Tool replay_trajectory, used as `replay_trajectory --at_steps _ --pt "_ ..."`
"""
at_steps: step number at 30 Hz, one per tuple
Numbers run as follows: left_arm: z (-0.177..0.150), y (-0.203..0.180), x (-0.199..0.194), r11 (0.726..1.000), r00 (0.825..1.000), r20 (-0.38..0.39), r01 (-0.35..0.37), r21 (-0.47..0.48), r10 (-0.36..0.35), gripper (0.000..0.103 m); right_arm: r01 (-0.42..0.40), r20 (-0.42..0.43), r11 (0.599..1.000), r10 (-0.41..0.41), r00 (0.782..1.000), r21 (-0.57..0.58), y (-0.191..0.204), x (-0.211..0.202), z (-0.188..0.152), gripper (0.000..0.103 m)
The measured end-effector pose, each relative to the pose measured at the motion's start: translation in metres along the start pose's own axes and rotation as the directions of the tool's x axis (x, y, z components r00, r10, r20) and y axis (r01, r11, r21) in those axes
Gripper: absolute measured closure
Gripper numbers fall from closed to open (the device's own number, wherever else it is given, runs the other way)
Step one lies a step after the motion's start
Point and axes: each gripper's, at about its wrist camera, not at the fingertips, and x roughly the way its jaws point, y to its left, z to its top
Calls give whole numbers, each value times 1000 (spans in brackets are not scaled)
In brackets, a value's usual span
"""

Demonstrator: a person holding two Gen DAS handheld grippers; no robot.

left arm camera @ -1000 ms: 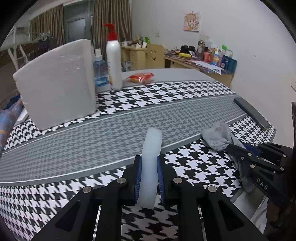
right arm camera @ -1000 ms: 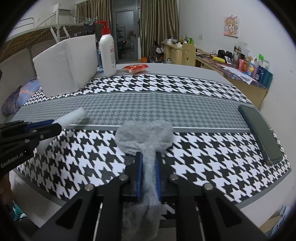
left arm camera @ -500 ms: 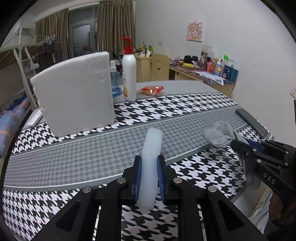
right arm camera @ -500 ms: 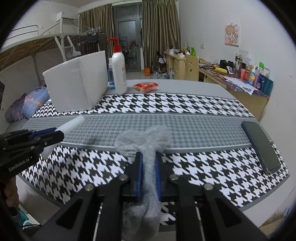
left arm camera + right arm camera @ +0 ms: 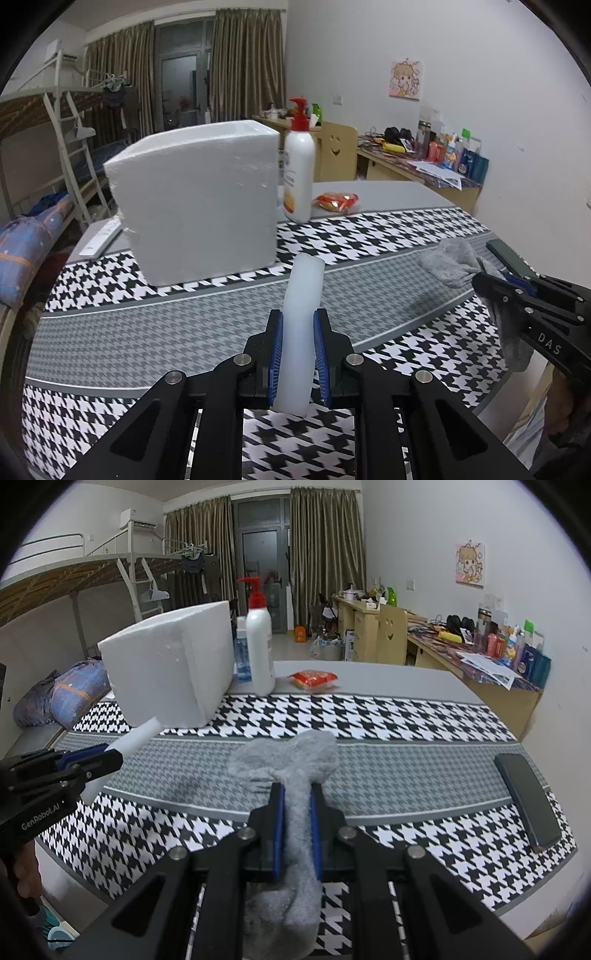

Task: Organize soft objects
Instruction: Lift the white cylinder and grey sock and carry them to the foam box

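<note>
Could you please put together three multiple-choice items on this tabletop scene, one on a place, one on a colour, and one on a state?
1. Where does the dark phone lie?
A. On the houndstooth cloth near its right edge
B. On top of the foam box
C. Beside the pump bottle

2. What colour is the pump on the white pump bottle?
A. Blue
B. Red
C. Green

3. What is the state of the grey sock?
A. Lying flat and free on the cloth
B. Draped over the foam box
C. Pinched between the fingers of the right gripper

Answers:
1 A, the phone rests on the patterned cloth at the right.
2 B, the pump head is red.
3 C, the blue pads press on the sock from both sides.
</note>
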Motion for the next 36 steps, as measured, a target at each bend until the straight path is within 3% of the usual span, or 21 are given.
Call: replay_trajectory --at_steps 36 --pt "65 46 -37 999 990 136 -29 -36 34 85 -63 120 995 73 990 -79 59 -10 73 87"
